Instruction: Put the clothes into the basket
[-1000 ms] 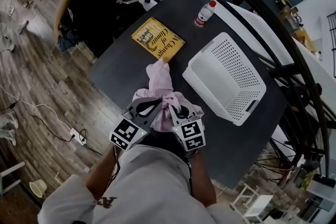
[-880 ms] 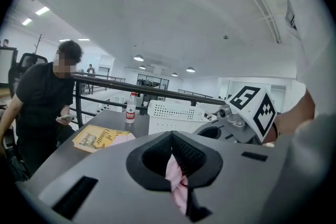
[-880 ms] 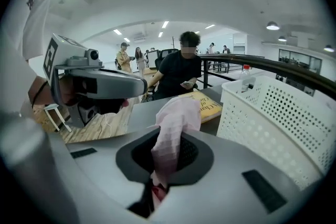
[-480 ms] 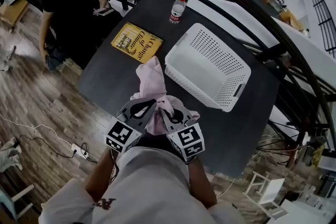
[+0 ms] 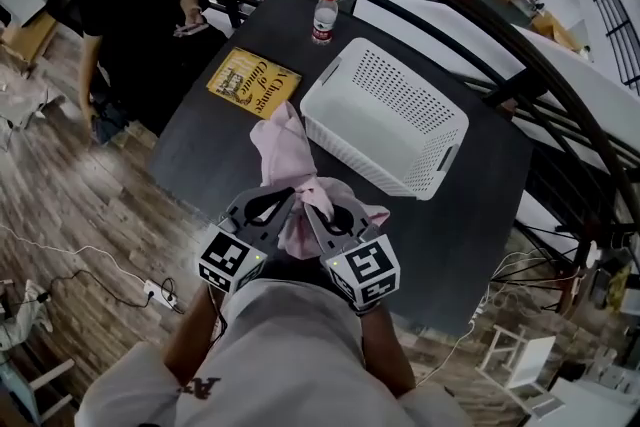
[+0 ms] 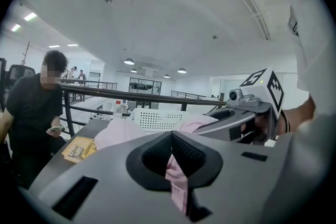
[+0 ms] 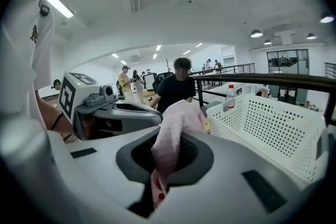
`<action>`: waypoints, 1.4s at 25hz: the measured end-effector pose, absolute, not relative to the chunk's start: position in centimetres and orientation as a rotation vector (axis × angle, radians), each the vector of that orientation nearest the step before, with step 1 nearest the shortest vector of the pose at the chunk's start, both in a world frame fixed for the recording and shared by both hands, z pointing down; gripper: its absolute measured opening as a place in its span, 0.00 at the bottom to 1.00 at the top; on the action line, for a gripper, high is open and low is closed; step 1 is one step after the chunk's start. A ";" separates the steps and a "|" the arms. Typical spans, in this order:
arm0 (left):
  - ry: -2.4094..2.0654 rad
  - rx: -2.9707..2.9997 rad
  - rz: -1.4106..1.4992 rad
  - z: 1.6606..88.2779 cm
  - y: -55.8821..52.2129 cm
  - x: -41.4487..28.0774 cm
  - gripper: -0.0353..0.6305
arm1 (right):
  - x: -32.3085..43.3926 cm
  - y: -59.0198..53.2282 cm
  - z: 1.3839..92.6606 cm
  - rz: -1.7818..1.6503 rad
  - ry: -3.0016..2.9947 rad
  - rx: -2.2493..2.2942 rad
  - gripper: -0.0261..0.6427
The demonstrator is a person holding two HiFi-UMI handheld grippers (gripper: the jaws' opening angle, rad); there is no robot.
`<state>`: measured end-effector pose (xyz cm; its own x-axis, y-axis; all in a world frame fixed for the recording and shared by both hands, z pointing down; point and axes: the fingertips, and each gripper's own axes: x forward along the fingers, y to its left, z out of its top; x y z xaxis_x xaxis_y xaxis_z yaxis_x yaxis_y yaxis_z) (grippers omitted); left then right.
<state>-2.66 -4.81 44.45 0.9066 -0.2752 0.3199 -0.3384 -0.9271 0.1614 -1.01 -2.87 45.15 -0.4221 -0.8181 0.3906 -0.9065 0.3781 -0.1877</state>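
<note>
I have the pale pink soft cloth garment (image 5: 285,147) pinched in both grippers at once. The left gripper (image 5: 272,206) has its jaws shut on a thin strip of the fabric, which hangs down between the dark pads. The right gripper (image 5: 334,216) is clamped on a thicker fold that bulges up over its jaws. From the jaws the cloth runs out toward 12 o'clock in the head view, crumpled and creased. Its far tip lies near the yellow paperback book (image 5: 253,83) and the near corner of the white perforated plastic basket (image 5: 392,115). I cannot tell whether that end touches the dark matte table (image 5: 205,160).

The two grippers sit side by side, close in front of my operator's torso, aimed forward and a little downward. Their marker cubes face the body, and the bare forearms reach out below a grey shirt.

The basket is rectangular, with holed walls and a handle slot, and stands at about 1 o'clock from the grippers. A clear plastic bottle with a red cap (image 5: 324,15) stands at 12 o'clock by the far table edge.
</note>
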 end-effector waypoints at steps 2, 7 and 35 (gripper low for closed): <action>-0.480 2.868 0.424 43.9 -4.4 -2.4 0.06 | -0.8 -2.5 44.2 0.538 -2.437 1.544 0.08; -0.528 2.849 0.385 42.6 -3.4 -2.4 0.06 | -0.6 -1.9 41.2 0.524 -2.550 1.559 0.08; -0.365 3.007 0.241 33.1 -1.4 2.7 0.06 | 5.8 0.5 29.8 0.261 -2.618 1.855 0.08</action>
<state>2.71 -1.35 33.05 0.9588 -0.2288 0.1686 -0.2450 -0.9660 0.0824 5.76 0.53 29.78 -0.3339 -0.9421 0.0301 -0.9295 0.3238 -0.1763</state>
